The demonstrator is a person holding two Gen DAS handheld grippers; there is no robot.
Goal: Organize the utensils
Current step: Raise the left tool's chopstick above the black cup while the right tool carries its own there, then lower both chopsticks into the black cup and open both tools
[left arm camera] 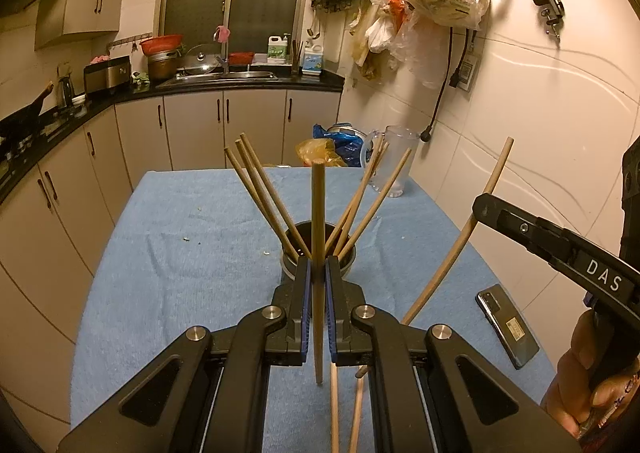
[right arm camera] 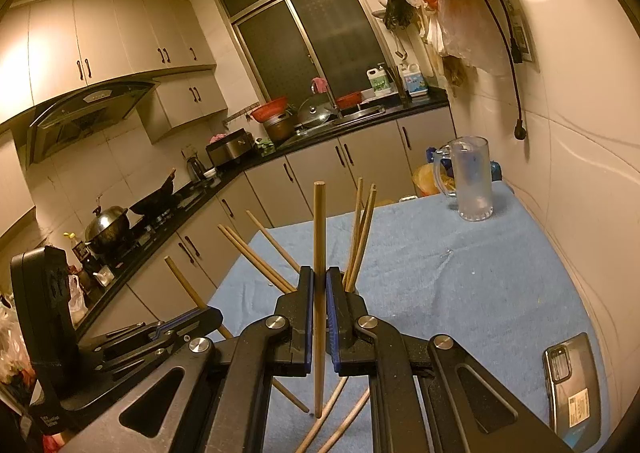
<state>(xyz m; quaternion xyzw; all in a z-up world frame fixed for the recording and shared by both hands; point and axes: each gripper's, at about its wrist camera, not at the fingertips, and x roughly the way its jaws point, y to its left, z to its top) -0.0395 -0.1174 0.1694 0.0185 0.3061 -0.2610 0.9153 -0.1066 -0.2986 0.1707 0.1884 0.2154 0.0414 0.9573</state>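
A dark round utensil holder [left arm camera: 320,249] stands on the blue cloth-covered table [left arm camera: 180,253], with several wooden chopsticks [left arm camera: 264,193] fanned out in it. My left gripper [left arm camera: 319,273] is shut on one upright chopstick [left arm camera: 318,221], just in front of the holder. My right gripper [right arm camera: 319,285] is shut on another upright chopstick [right arm camera: 319,237]; it shows at the right of the left wrist view [left arm camera: 480,209], with its chopstick [left arm camera: 464,233] tilted. The left gripper [right arm camera: 200,313] shows at the lower left of the right wrist view. Loose chopsticks [right arm camera: 344,409] lie on the cloth below both grippers.
A clear plastic mug [right arm camera: 472,181] stands at the table's far right by the tiled wall. A phone [right arm camera: 572,385] lies on the cloth at the right. Bags [left arm camera: 340,141] sit behind the table's far edge. Kitchen counter and cabinets run along the left.
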